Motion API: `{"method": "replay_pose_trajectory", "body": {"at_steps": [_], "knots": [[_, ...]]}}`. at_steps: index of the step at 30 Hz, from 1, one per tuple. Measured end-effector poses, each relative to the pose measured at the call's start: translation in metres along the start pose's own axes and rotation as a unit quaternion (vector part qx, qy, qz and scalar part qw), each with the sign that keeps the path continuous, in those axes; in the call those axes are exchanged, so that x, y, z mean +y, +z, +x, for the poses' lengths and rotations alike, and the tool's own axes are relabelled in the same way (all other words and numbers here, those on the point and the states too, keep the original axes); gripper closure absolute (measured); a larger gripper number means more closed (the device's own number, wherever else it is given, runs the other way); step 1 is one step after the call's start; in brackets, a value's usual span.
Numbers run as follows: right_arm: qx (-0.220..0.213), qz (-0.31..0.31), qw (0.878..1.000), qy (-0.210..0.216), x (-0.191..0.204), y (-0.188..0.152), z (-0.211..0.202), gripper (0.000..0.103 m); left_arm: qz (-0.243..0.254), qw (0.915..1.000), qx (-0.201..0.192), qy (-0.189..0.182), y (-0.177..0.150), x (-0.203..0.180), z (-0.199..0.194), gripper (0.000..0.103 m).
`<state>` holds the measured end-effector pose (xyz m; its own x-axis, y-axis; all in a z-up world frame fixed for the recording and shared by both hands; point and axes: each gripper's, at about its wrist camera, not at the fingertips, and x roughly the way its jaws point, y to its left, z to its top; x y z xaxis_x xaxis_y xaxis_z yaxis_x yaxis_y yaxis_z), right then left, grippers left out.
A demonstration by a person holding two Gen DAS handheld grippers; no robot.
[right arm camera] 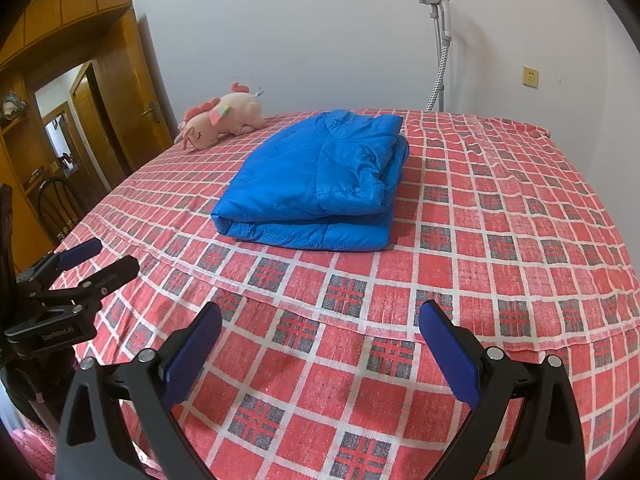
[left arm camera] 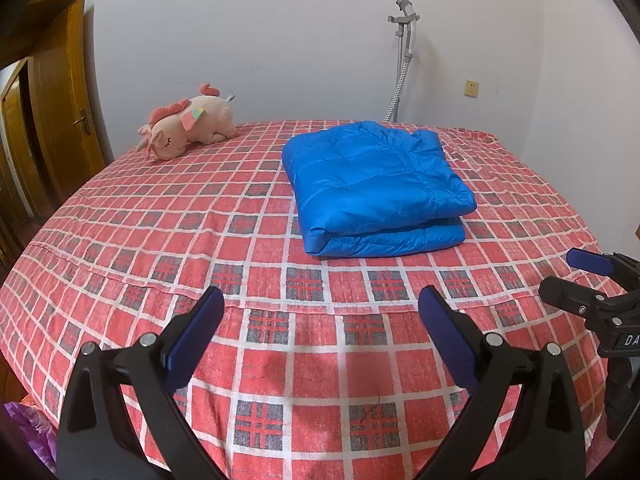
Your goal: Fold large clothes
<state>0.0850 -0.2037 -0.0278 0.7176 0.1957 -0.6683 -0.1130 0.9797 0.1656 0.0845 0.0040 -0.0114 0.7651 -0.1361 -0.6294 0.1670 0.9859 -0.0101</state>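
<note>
A bright blue quilted puffer jacket (left arm camera: 376, 188), folded into a thick rectangle, lies mid-bed on a red, white and grey checked bedsheet (left arm camera: 280, 344). The left hand-held gripper (left arm camera: 322, 312) and right hand-held gripper (right arm camera: 320, 326) hover over the bed's near edge, both spread and holding nothing. The left one's body reads "GenRobot.AI". A pink plush unicorn (left arm camera: 188, 126) rests near the white wall (left arm camera: 280, 20), beside a grey garment steamer (left arm camera: 404, 56).

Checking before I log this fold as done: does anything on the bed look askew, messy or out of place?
Nothing stands out. The blue jacket lies folded in a compact stack on the bed; its upper layer sits slightly skewed over the lower. The plush unicorn lies apart near the far edge. Left gripper and right gripper are open, holding nothing.
</note>
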Motion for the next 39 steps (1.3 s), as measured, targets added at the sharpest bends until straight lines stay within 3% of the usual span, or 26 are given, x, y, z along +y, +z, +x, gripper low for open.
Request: {"method": "replay_pose_trajectory", "body": {"at_steps": [39], "knots": [[0.000, -0.008, 1.000, 0.000, 0.0013, 0.0009, 0.0025, 0.004, 0.004, 1.0000, 0.005, 0.001, 0.0015, 0.0017, 0.0018, 0.006]]}}
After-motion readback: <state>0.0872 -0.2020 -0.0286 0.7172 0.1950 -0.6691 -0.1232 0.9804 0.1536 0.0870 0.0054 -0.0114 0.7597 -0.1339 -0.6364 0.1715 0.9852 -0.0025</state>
